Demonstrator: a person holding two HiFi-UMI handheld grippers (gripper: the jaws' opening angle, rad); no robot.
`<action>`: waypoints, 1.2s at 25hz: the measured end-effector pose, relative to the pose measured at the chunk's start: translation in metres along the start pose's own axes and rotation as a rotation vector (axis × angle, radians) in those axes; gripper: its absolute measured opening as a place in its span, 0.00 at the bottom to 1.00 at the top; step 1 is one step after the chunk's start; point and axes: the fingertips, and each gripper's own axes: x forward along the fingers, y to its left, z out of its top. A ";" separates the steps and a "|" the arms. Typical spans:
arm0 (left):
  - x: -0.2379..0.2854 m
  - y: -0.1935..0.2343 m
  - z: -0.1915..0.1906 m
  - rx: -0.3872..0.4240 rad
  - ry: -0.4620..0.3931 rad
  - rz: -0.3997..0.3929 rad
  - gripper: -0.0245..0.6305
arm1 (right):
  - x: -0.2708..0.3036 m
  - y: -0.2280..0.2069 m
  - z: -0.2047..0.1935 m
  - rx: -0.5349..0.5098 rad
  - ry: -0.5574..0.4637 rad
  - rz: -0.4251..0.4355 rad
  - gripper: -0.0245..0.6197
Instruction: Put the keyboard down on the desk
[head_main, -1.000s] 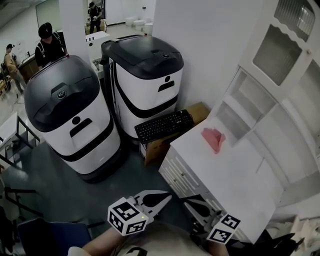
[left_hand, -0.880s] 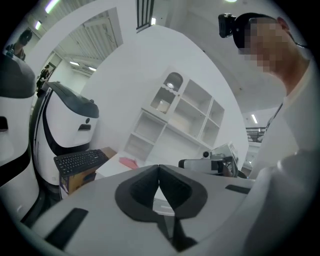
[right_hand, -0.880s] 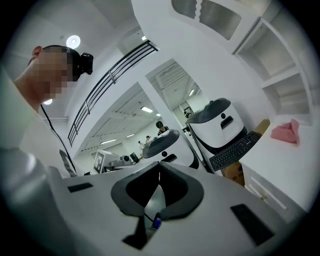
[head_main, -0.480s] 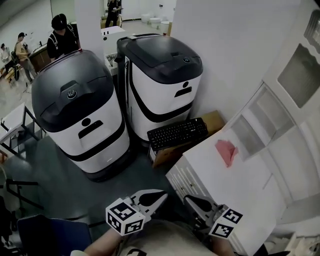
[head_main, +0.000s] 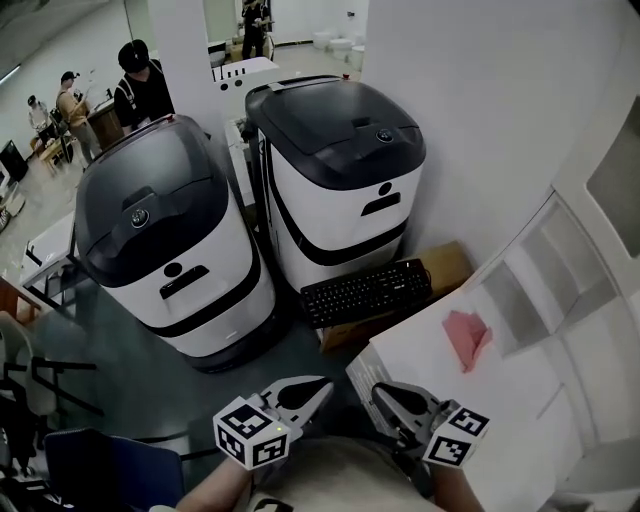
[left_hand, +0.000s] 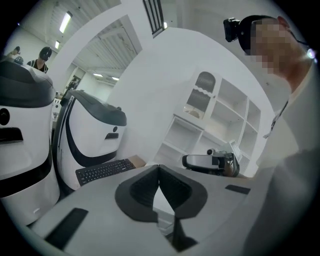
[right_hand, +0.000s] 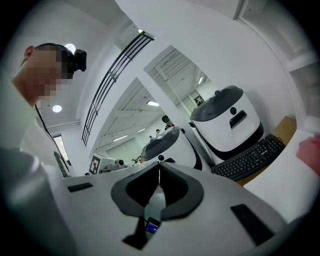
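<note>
A black keyboard (head_main: 367, 292) lies on top of a brown cardboard box (head_main: 446, 266) beside the white desk (head_main: 520, 400), well ahead of both grippers. It also shows in the left gripper view as the keyboard (left_hand: 104, 170) and in the right gripper view as the keyboard (right_hand: 249, 158). My left gripper (head_main: 322, 384) is held low near my body, shut and empty. My right gripper (head_main: 379, 392) hangs beside it at the desk's near corner, shut with nothing in it. Their tips meet in the left gripper (left_hand: 159, 167) and right gripper (right_hand: 159, 166) views.
Two large white and black machines (head_main: 180, 240) (head_main: 340, 170) stand on the floor left of the box. A pink cloth (head_main: 467, 338) lies on the desk. White shelves (head_main: 560, 270) rise at the desk's back. People stand far off at the top left (head_main: 140, 85).
The head view has swung left and up, so the machines, keyboard and desk slid right and down in frame. Both grippers stay shut, low in the frame.
</note>
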 end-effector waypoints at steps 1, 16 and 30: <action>0.008 0.003 0.002 -0.005 0.001 0.015 0.06 | -0.001 -0.008 0.005 0.007 0.003 0.007 0.08; 0.081 0.089 0.031 0.007 0.019 0.305 0.06 | -0.003 -0.157 0.062 0.077 0.096 -0.042 0.08; 0.124 0.260 -0.034 -0.165 0.170 0.373 0.06 | 0.045 -0.306 0.048 0.095 0.413 -0.321 0.08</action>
